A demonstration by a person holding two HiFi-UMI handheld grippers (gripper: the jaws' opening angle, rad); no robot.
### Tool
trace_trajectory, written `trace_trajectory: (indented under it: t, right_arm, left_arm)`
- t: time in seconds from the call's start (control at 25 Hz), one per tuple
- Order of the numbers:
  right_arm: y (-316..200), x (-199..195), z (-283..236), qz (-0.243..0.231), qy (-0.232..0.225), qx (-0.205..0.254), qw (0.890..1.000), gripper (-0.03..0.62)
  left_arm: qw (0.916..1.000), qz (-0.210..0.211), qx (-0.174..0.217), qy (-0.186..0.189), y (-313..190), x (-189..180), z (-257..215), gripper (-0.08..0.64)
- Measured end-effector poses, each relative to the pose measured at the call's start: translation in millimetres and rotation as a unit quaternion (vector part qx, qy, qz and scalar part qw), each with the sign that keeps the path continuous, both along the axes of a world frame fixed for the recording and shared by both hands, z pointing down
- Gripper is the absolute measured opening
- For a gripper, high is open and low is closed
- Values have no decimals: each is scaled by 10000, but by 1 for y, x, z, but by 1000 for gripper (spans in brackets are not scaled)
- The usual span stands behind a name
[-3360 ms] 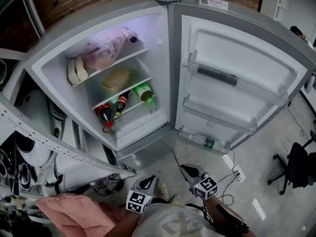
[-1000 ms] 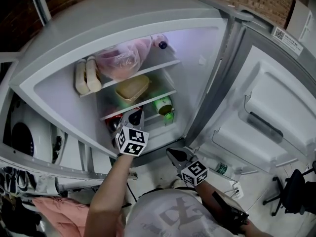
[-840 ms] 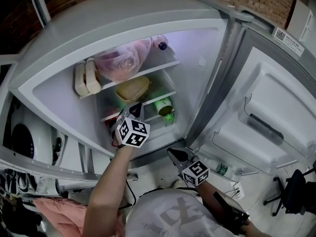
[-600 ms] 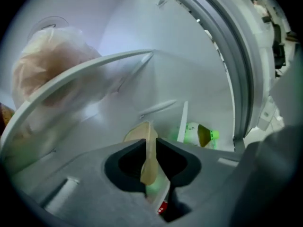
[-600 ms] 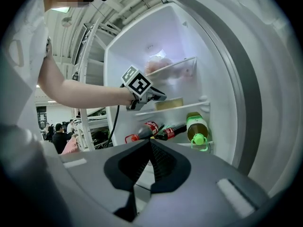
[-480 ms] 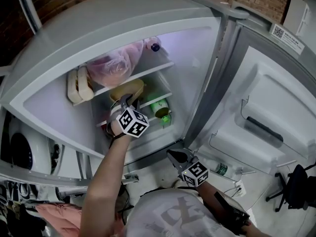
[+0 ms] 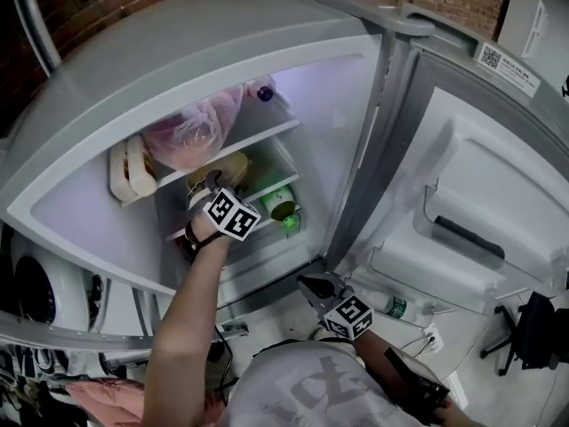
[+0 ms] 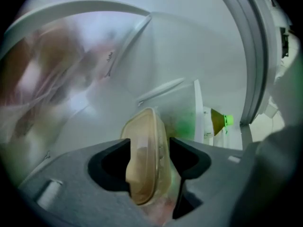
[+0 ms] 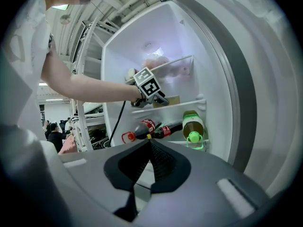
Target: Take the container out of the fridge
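"What stood biggest?"

"The fridge [image 7: 178,52], its door [image 7: 498,176] swung wide to the right. A pink bag [image 7: 187,132] filled the top shelf."

"And the container [image 8: 147,160]?"

"It was on the shelf beneath the bag, tan with a clear lid. One shelf lower lay a green-capped bottle [image 9: 193,126] beside two cola bottles [image 9: 147,126]."

"Where was the left gripper [image 7: 216,183]?"

"Reached into the fridge. Its jaws had just been opening and stood wide apart, with the container between them and a gap on either side."

"The right gripper [image 9: 149,145]?"

"Low outside the fridge, jaws pressed together with nothing in them."
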State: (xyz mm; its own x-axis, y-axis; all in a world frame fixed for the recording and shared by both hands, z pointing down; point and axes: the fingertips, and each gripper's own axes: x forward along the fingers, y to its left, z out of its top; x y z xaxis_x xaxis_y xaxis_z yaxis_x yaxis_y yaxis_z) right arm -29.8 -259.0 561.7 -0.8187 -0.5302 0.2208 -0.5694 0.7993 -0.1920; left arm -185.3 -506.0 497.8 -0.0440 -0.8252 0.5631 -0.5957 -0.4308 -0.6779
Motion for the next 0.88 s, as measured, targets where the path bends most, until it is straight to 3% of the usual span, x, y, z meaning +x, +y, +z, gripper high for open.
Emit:
trace_trajectory:
  t: [0.36,0.88]
  right_arm:
    - [-2,0,1,33,-7,-19,10000,8]
    - [3,-3,2,16,-18,-23,10000,8]
  left_arm:
    - [9998,-26,-203,-65,1,-4,6,221]
    - [9995,223,58,-206,14,0,-2,201]
